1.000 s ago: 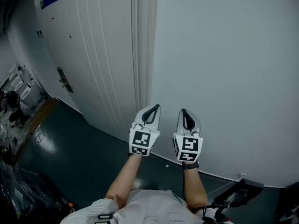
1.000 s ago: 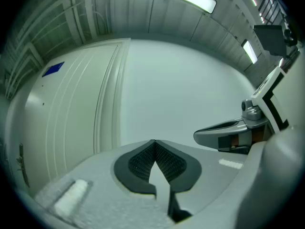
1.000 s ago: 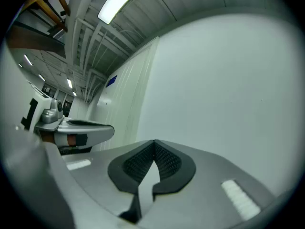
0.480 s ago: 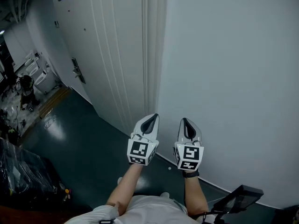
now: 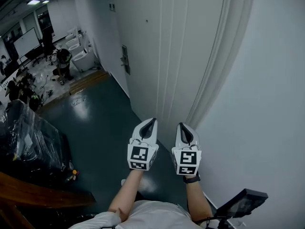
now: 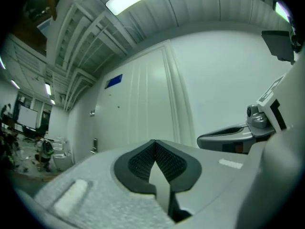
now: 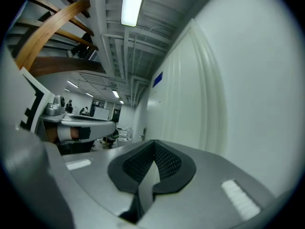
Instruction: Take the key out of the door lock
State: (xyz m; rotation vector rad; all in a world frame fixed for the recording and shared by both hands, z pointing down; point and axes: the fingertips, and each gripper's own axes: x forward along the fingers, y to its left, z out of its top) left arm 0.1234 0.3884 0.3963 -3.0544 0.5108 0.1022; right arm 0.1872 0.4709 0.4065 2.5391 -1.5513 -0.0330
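Observation:
The white door point(image 5: 157, 56) stands ahead and to the left, with its dark lock plate point(image 5: 125, 59) far beyond both grippers. The key is too small to make out. My left gripper point(image 5: 151, 121) and right gripper point(image 5: 182, 125) are held side by side, low in the head view, both shut with nothing between the pads. From the left gripper view the lock plate point(image 6: 94, 145) is a small mark on the door past the closed left gripper point(image 6: 155, 143). The right gripper view shows the lock plate point(image 7: 143, 133) just above the closed right gripper point(image 7: 154, 144).
A plain white wall point(image 5: 267, 104) fills the right. A dark green floor point(image 5: 100, 123) runs along the door. Black wrapped goods point(image 5: 28, 137) and a wooden rail point(image 5: 38, 192) sit at the left. White fixtures point(image 5: 78, 49) and people stand far back. A black device point(image 5: 240, 202) hangs at lower right.
The head view has swung left, so the door and lock plate have shifted right and the room behind has come into sight. Both grippers stay shut, side by side.

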